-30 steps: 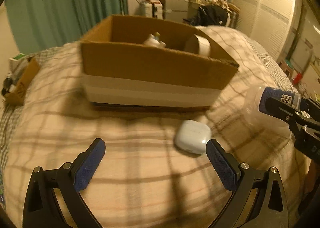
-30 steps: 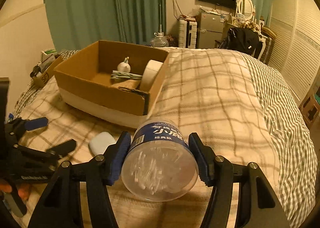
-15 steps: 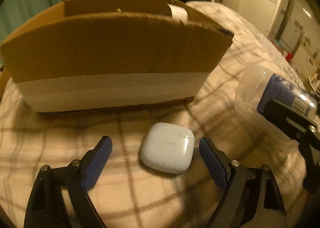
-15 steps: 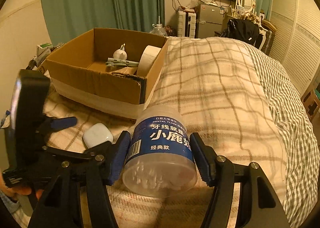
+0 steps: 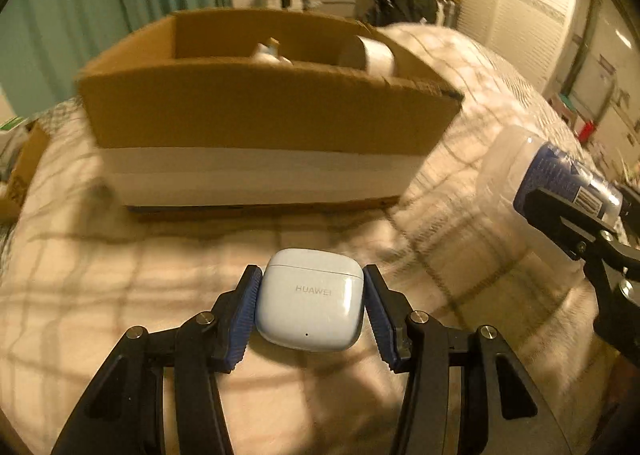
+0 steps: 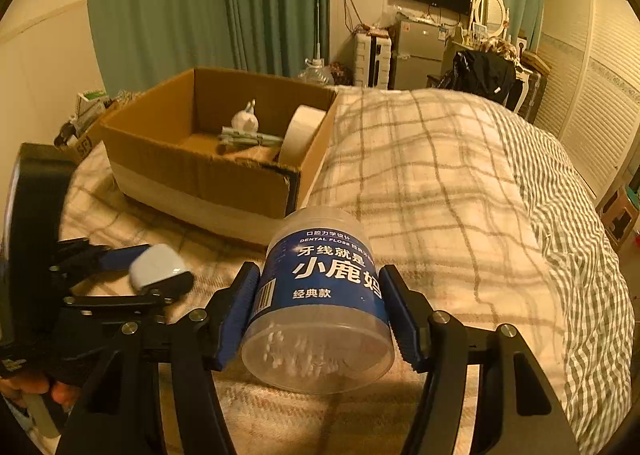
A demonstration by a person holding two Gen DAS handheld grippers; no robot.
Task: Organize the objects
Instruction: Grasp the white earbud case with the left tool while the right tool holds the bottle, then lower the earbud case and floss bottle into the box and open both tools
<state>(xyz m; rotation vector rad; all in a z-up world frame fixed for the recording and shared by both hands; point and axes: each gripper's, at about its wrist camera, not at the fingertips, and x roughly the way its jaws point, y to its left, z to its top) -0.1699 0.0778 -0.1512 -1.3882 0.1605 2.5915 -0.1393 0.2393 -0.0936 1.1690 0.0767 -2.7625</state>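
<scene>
My left gripper [image 5: 310, 309] is shut on a white earbuds case [image 5: 310, 311], held just above the plaid blanket; the case also shows in the right wrist view [image 6: 158, 267]. My right gripper [image 6: 320, 311] is shut on a clear dental floss jar [image 6: 320, 295] with a blue label; the jar also shows in the left wrist view [image 5: 552, 171] at the right. An open cardboard box [image 5: 256, 123] stands on the bed ahead of both grippers, also in the right wrist view [image 6: 200, 175]. It holds a tape roll [image 6: 300, 131], a small white bottle [image 6: 244, 119] and pale clips.
The bed's plaid blanket [image 6: 440, 183] stretches to the right, with a striped cover [image 6: 580, 255] at its edge. A small carton [image 5: 20, 167] lies at the bed's left. Green curtains, a fridge and cluttered furniture stand behind the bed.
My left gripper closed on the earbuds case and lifted it slightly, pulling back from the box. My right gripper raised the floss jar and tilted it more upright.
</scene>
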